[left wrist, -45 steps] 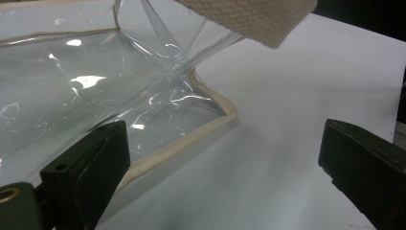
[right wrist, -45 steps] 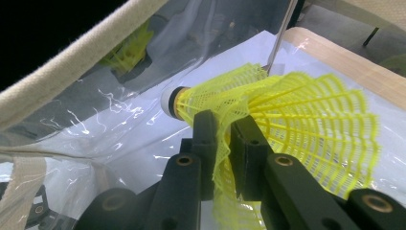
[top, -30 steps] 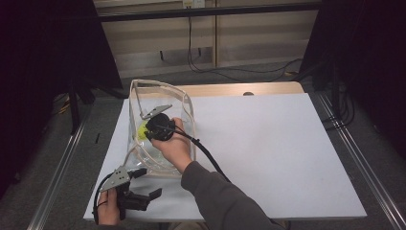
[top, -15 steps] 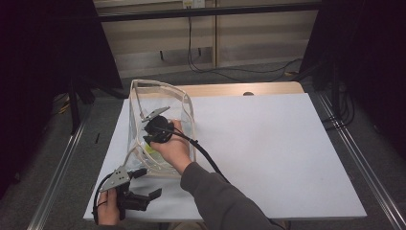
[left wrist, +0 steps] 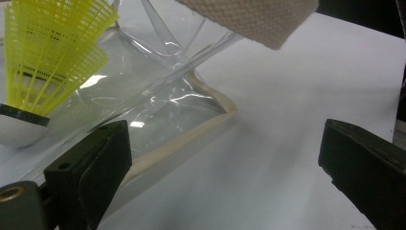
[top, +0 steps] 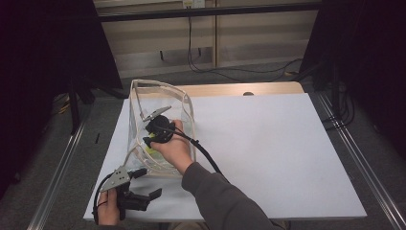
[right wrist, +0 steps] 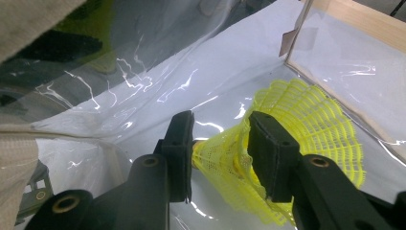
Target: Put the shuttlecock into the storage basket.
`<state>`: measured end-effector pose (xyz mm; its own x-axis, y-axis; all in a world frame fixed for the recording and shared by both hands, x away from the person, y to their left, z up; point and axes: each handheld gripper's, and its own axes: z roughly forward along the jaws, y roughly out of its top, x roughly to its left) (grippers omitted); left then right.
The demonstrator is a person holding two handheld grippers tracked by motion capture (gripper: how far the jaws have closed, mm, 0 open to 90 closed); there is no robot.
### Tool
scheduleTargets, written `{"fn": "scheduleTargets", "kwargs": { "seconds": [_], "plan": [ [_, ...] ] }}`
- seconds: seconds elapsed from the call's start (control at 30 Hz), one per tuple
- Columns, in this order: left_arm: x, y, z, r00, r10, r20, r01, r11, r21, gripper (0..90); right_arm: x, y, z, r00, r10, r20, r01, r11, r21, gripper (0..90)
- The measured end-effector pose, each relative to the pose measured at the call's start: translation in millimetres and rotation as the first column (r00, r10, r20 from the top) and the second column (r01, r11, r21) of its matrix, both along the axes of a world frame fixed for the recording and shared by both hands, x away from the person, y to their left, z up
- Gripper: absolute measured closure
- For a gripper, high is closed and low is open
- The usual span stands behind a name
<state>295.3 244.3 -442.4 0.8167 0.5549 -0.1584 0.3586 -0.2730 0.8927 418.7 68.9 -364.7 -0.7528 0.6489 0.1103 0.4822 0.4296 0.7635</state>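
High view: my right gripper is down inside the clear plastic bag, which stands open on the white worktop. A bit of the yellow shuttlecock shows just under that gripper, within the bag walls. My left gripper sits near the worktop's front edge, just outside the bag's near corner, well apart from the right one.

Left gripper view: my jaws stand spread wide with nothing between them, only bare worktop. The bag's cream-edged corner lies just beyond my left-hand jaw. The shuttlecock is seen through the plastic, beyond and outside that same jaw, white cork end down, yellow skirt up. A strip of pale woven cloth crosses the top.

Right gripper view: my jaws have just been opening. The shuttlecock lies between them on the bag floor, its narrow end between the pads and its skirt flaring out past the right-hand jaw. The right-hand pad sits against the skirt mesh; the left-hand pad looks close to the narrow end, and whether it touches I cannot tell. The bag's far wall stands beyond the jaws.
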Motion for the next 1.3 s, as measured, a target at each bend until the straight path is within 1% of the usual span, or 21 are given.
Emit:
{"fn": "scheduleTargets", "kwargs": {
  "seconds": [0.13,0.2,0.27,0.5,0.7,0.73,0.8,0.93,1.13,1.3],
  "plan": [
    [0.0,0.2,0.1,1.0000,-0.002,-0.001,0.002,1.0000,0.000,3.9,0.1,-0.6,0.6,1.0000,-0.008,0.005,0.007,1.000,0.003,58.8],
    [0.0,0.2,0.2,1.0000,-0.002,-0.001,0.002,1.0000,0.001,3.9,0.2,-1.2,0.8,0.9999,-0.011,0.001,0.011,1.000,0.006,58.2],
    [-0.7,0.1,0.6,0.9999,0.015,0.002,-0.015,0.9999,0.006,3.9,0.1,-1.6,1.4,0.9999,-0.015,0.003,0.015,1.000,0.003,56.8],
    [-1.1,-0.2,0.9,0.9998,0.018,0.003,-0.018,0.9998,0.009,3.9,-0.8,-2.5,2.1,0.9997,-0.021,0.009,0.021,1.000,0.000,55.3],
    [-1.3,-0.1,1.0,0.9998,0.017,0.004,-0.017,0.9998,0.004,3.9,-0.5,-4.0,2.2,0.9996,-0.028,0.005,0.028,1.000,-0.001,53.5],
    [-0.4,0.6,0.9,1.0000,-0.002,0.000,0.002,1.0000,-0.003,3.9,-0.2,-4.4,2.3,0.9996,-0.028,0.004,0.028,1.000,-0.001,53.2],
    [-0.5,0.5,1.0,1.0000,-0.001,0.000,0.001,1.0000,-0.003,3.9,-0.2,-4.7,2.3,0.9995,-0.031,0.001,0.031,1.000,-0.002,52.4],
    [-1.3,0.0,1.4,0.9998,0.018,0.005,-0.018,0.9998,0.007,3.9,-0.1,-5.4,2.6,0.9993,-0.036,0.005,0.036,0.999,-0.003,51.3],
    [-1.4,0.0,1.6,0.9998,0.019,0.007,-0.019,0.9998,0.008,3.9,0.3,-7.4,3.9,0.9983,-0.058,-0.003,0.058,0.998,-0.005,49.4],
    [-1.4,0.2,1.6,0.9998,0.018,0.006,-0.018,0.9998,0.008,3.9,0.7,-8.5,4.9,0.9982,-0.060,-0.003,0.060,0.998,-0.001,48.0]
  ]
}}
